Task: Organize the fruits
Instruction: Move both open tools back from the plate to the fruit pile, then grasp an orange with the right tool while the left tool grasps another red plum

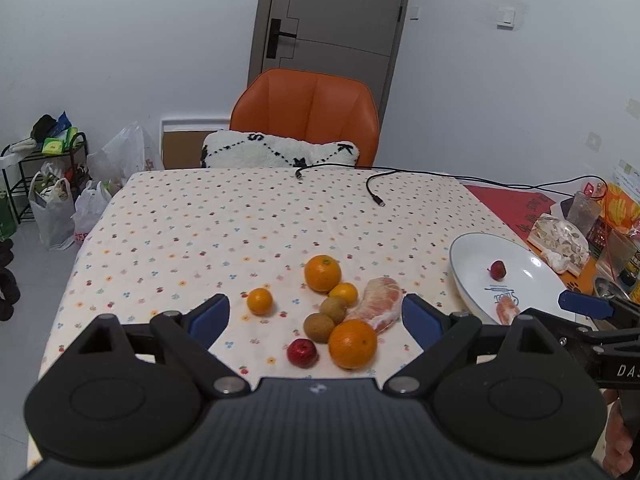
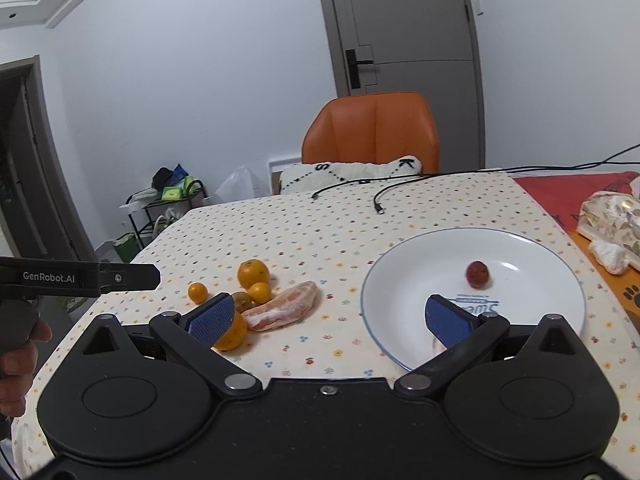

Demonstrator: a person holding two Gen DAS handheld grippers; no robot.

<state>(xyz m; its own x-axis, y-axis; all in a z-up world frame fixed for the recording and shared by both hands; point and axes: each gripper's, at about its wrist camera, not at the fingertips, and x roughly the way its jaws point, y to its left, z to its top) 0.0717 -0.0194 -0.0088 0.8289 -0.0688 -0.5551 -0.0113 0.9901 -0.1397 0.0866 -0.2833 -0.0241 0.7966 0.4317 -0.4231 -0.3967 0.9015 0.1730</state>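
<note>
Fruit lies clustered on the surface: oranges, kiwis, a peeled segment. The white plate holds a red fruit; a second piece there is largely hidden behind the right gripper. Both the right and the left gripper have fingers spread, empty.

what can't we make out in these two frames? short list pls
- Pomelo piece on the plate: right wrist view, hidden by the right gripper's finger; left wrist view shows only part.
- Near orange, kiwis: right wrist view, mostly behind the other finger.
- Plate logo: both views, half covered, unreadable.
- Clutter at the table's right: left wrist view, cut by the edge, too small.
</note>
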